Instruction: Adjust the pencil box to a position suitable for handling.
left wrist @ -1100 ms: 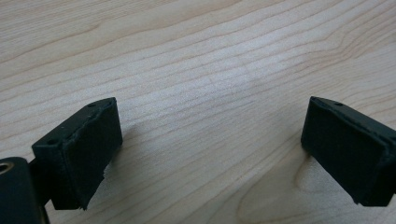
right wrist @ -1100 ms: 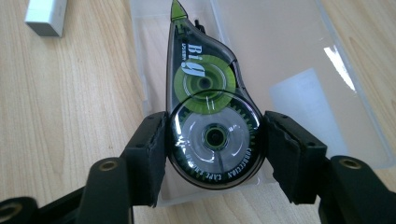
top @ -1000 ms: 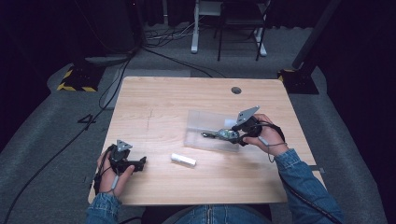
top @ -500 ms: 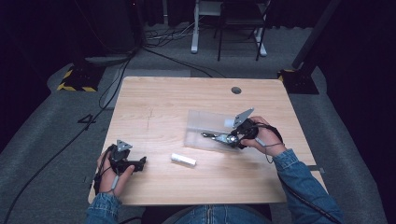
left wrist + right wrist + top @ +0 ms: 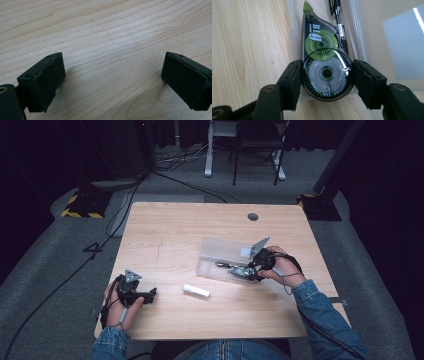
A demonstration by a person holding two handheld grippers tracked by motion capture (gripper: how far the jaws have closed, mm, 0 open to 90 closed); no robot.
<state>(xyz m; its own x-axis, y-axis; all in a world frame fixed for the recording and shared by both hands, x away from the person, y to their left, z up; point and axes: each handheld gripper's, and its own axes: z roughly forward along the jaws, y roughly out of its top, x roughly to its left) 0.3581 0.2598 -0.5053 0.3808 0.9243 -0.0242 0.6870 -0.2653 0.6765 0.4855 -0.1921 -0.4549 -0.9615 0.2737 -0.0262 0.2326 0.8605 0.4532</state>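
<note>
A green and clear correction tape dispenser lies over the near edge of a clear plastic case. My right gripper is shut on its round body, one pad pressing each side. A black pen lies in the case beside the dispenser's tip. In the high view the right gripper is at the front of the case, right of the table's centre. My left gripper rests near the front left corner. Its jaws stand wide apart over bare wood with nothing between them.
A short white stick lies on the wooden table between the two grippers. A round cable hole sits near the far edge. Cables and chair legs are on the floor beyond the table.
The right gripper with the dispenser has shifted very slightly toward the near edge of the case. The left gripper has stayed put.
</note>
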